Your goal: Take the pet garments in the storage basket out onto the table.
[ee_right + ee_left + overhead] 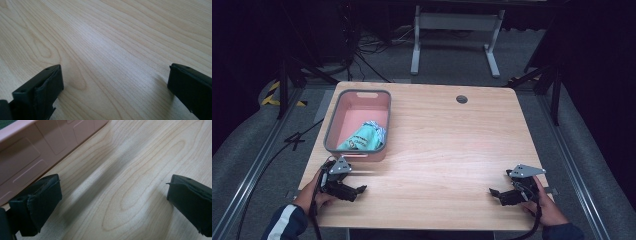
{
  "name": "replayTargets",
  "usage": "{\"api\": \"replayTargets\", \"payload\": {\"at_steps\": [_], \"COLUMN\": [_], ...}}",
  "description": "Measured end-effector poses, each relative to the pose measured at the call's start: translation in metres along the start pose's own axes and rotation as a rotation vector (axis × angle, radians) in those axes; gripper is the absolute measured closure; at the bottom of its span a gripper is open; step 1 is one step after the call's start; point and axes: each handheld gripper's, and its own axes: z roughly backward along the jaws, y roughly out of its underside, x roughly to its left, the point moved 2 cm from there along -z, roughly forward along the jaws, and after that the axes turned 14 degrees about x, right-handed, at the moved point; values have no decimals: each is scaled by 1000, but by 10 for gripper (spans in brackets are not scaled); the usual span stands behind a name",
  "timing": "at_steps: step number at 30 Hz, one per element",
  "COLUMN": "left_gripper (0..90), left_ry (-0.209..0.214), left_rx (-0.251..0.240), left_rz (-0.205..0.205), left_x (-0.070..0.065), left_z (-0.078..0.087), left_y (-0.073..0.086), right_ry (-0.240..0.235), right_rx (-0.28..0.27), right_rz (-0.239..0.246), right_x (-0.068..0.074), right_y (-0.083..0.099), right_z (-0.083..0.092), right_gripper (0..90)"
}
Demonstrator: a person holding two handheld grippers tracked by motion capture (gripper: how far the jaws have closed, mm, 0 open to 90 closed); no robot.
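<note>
A pink bin with a grey rim [358, 93] stands on the left side of the wooden table [447, 145]. Inside it lies a teal and white packet [363, 138]. My left gripper [356, 190] rests low near the table's front left, just in front of the bin, its jaws wide open with nothing between them. In the left gripper view the bin's pink wall [37, 147] runs along the upper left, beside the left gripper [113, 197]. My right gripper [497, 194] sits near the front right, open and empty; in the right gripper view the right gripper [115, 82] has bare wood between its jaws.
A round cable hole [461, 99] is at the table's far right. Beyond the table stand a white desk frame [457, 30] and cables on the grey floor [372, 55]. Dark stands flank both sides.
</note>
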Motion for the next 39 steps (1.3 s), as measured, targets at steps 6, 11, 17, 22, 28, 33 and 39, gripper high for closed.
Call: {"api": "replayTargets", "payload": {"at_steps": [6,11,17,22,28,33,39], "left_gripper": [0,39,170,158,206,256,273], "left_ry": [3,5,18,33,22,-6,-37], "left_rx": [3,50,83,117,69,40,-2], "left_rz": [-11,-18,-32,-71,-73,-76,-80], "left_x": [1,0,-8,-6,-3,-4,-7], "left_z": [1,6,13,14,23,36,55], "left_y": [1,0,1,0,1,-1,-5], "right_ry": [0,-1,-2,-2,-2,-2,-2], "right_rx": [0,0,-1,-1,-1,-1,-1], "right_rz": [0,3,3,3,3,3,3], "right_x": [0,0,0,0,0,0,0], "right_y": [0,0,0,0,0,0,0], "right_z": [0,0,0,0,0,0,0], "right_gripper": [5,5,5,5,5,5,5]}}
